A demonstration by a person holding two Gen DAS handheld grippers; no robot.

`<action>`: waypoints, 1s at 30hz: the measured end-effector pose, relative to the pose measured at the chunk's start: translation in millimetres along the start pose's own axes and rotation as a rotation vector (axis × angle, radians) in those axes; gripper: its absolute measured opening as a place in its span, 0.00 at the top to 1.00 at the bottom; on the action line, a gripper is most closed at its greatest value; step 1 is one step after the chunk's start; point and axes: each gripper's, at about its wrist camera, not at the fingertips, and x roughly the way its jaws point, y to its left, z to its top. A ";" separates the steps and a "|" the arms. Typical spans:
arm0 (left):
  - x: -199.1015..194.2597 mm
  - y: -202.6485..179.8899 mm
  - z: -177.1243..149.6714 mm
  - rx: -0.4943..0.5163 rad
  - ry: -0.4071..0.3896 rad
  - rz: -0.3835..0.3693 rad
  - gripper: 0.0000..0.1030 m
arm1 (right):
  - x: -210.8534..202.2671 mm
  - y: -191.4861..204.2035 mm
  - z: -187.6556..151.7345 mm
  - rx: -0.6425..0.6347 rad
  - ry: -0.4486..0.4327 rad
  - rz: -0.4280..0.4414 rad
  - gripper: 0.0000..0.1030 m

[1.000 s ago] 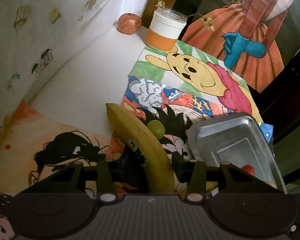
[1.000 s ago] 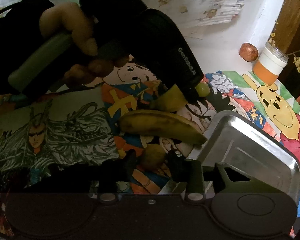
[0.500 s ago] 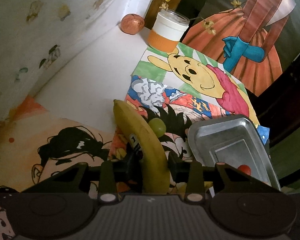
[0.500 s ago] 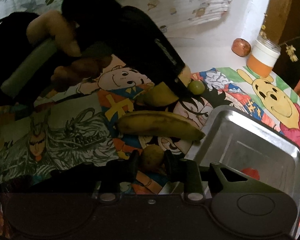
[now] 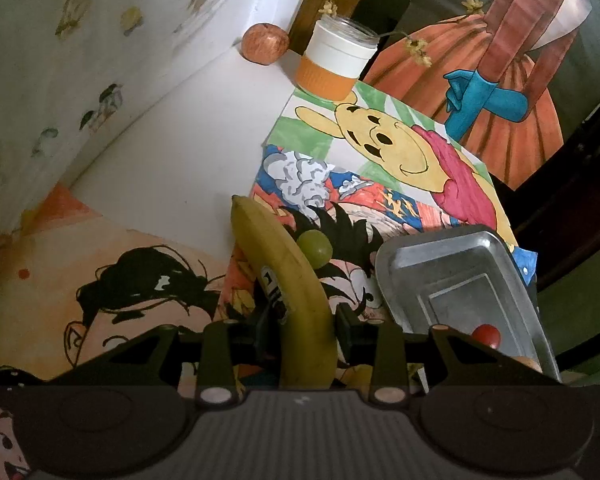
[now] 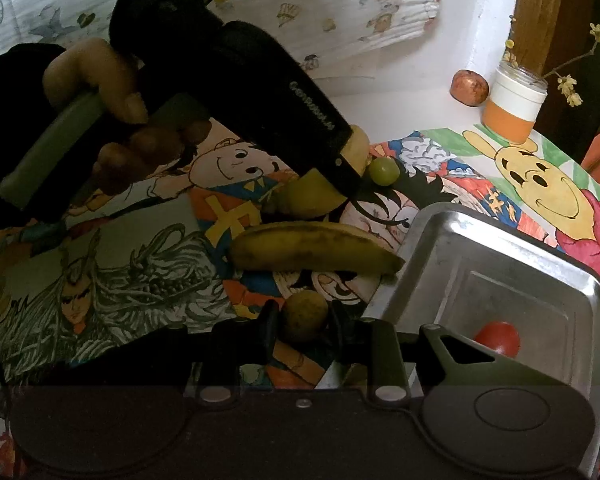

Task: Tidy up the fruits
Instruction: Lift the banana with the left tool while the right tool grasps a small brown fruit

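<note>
My left gripper (image 5: 302, 314) is shut on a yellow banana (image 5: 284, 288) and holds it just above the table. It also shows in the right wrist view (image 6: 342, 172), with the banana (image 6: 308, 198) sticking out below it. My right gripper (image 6: 302, 320) is shut on a small round yellow-green fruit (image 6: 304, 315). A second banana (image 6: 312, 246) lies on the cartoon mats left of the metal tray (image 6: 452, 248). A red tomato (image 6: 498, 338) lies in the tray. A green grape (image 5: 315, 248) lies on the mat by the held banana.
A red apple (image 5: 265, 43) and an orange-banded jar (image 5: 334, 60) with a twig stand at the back by the wall. The tray also shows in the left wrist view (image 5: 440, 256), near the table's right edge. Cartoon drawings cover most of the table.
My left gripper has lifted the banana slightly and shifted it toward the grape. My right gripper has closed in on the small round fruit and the tomato has come into its view.
</note>
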 end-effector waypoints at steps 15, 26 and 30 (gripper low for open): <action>5.7 -3.0 5.2 -0.001 -0.013 0.018 0.64 | 2.6 -0.2 1.5 0.013 -0.010 -0.005 0.72; -14.6 -16.7 5.9 0.017 -0.075 -0.012 0.66 | -23.6 -14.7 -0.5 0.118 -0.107 -0.044 0.72; -21.5 -24.9 7.1 0.030 -0.093 -0.030 0.66 | -36.9 -27.7 -1.6 0.171 -0.149 -0.083 0.72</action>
